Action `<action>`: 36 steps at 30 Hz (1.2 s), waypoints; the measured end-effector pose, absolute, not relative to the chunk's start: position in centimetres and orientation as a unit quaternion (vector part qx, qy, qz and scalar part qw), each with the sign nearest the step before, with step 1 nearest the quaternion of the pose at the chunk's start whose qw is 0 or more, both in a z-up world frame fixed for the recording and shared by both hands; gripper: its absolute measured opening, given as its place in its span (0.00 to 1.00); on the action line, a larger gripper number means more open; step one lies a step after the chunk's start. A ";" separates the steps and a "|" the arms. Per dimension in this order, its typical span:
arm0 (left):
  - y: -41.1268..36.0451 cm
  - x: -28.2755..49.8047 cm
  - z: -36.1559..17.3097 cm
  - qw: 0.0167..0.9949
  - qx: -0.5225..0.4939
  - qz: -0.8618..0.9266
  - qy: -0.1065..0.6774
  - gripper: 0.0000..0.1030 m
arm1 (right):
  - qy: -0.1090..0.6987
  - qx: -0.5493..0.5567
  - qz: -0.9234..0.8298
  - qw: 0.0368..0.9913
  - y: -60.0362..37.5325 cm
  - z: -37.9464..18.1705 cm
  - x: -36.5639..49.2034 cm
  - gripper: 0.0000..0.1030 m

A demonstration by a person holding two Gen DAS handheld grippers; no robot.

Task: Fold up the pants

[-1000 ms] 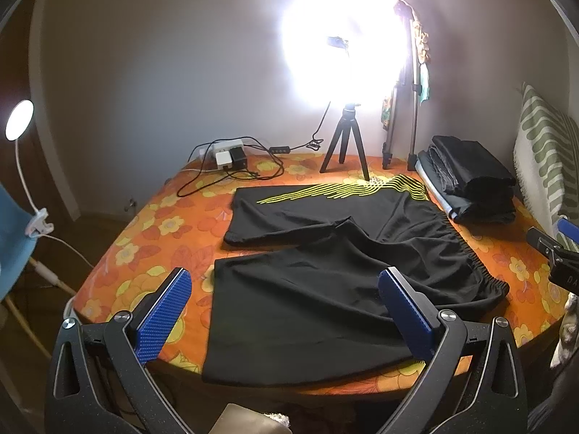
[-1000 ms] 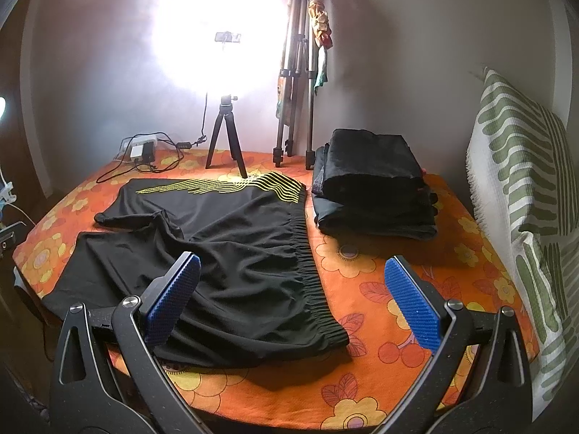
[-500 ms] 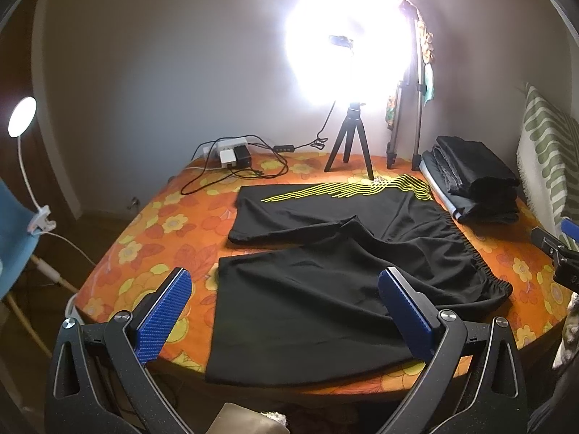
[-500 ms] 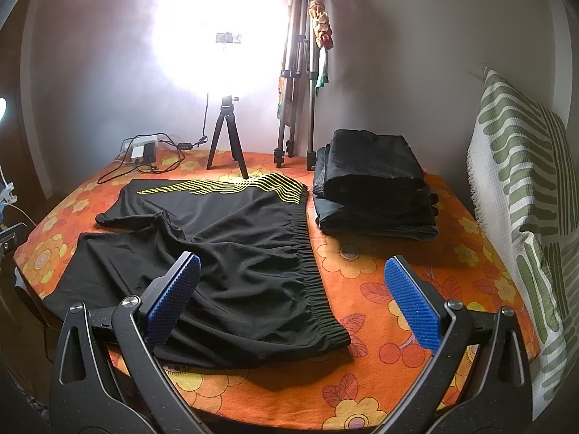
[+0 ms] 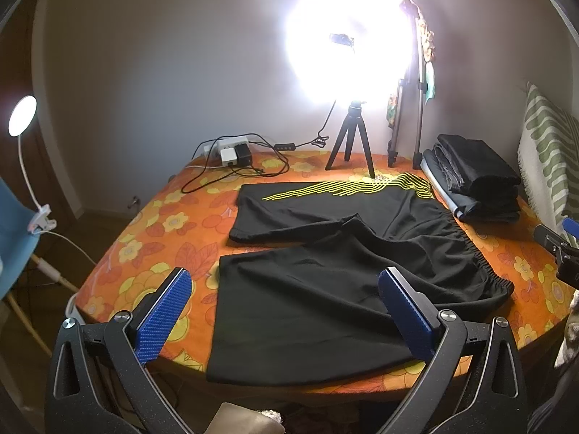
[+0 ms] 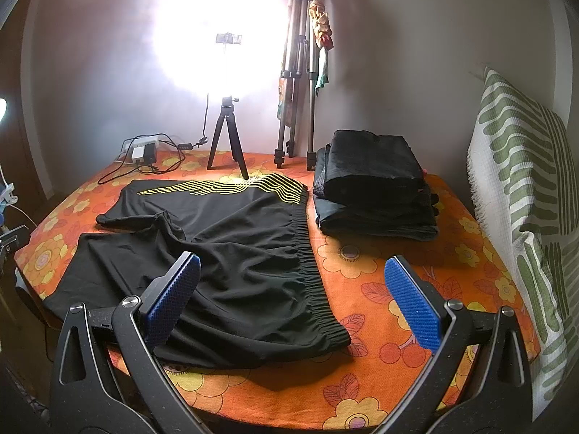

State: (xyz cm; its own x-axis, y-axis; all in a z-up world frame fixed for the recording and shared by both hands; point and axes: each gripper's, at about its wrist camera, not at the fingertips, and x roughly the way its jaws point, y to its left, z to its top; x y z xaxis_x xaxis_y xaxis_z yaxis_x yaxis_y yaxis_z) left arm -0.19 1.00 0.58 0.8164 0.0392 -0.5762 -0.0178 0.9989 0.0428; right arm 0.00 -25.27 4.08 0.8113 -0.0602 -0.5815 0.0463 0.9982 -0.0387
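Note:
Black shorts [image 5: 325, 260] with yellow line print lie spread flat on the orange flowered table [image 5: 152, 238], legs to the left, elastic waistband to the right. They also show in the right wrist view [image 6: 231, 249]. My left gripper [image 5: 284, 311] is open and empty, hovering above the near hem of the front leg. My right gripper [image 6: 293, 298] is open and empty, hovering above the near end of the waistband [image 6: 318, 289]. Neither touches the cloth.
A stack of folded dark clothes [image 6: 376, 191] sits at the back right. A small tripod with a bright ring light [image 6: 226, 137], a taller tripod [image 6: 296, 83], and a power strip with cables [image 5: 231, 153] stand at the back. A green striped cushion [image 6: 517, 188] is at right.
The left gripper has drifted slightly left and back, so the table looks a bit farther right. The right gripper has barely moved. Both stay open.

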 end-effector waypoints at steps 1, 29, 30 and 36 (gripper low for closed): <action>1.0 -0.2 0.6 0.953 0.018 0.015 0.302 1.00 | 0.306 -0.011 -0.028 0.951 -25.3 4.1 0.0 1.00; 1.6 -0.4 -0.6 0.949 0.024 -0.007 0.315 1.00 | 0.304 -0.016 -0.018 0.952 -24.7 4.3 0.0 1.00; 1.8 -0.4 -0.8 0.948 0.023 -0.010 0.318 1.00 | 0.304 -0.017 -0.016 0.952 -24.5 4.4 -0.2 1.00; 3.3 -0.3 -1.6 0.943 0.009 -0.009 0.332 1.00 | 0.309 -0.016 0.006 0.951 -24.5 3.8 -0.3 1.00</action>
State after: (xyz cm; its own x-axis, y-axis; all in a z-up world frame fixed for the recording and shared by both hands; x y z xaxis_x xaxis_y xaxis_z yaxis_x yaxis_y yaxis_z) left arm -0.35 3.26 -1.61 0.7794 -0.0117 -0.6264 0.0237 0.9997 0.0108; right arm -0.28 -24.46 3.76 0.8094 0.0015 -0.5873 -0.0208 0.9994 -0.0262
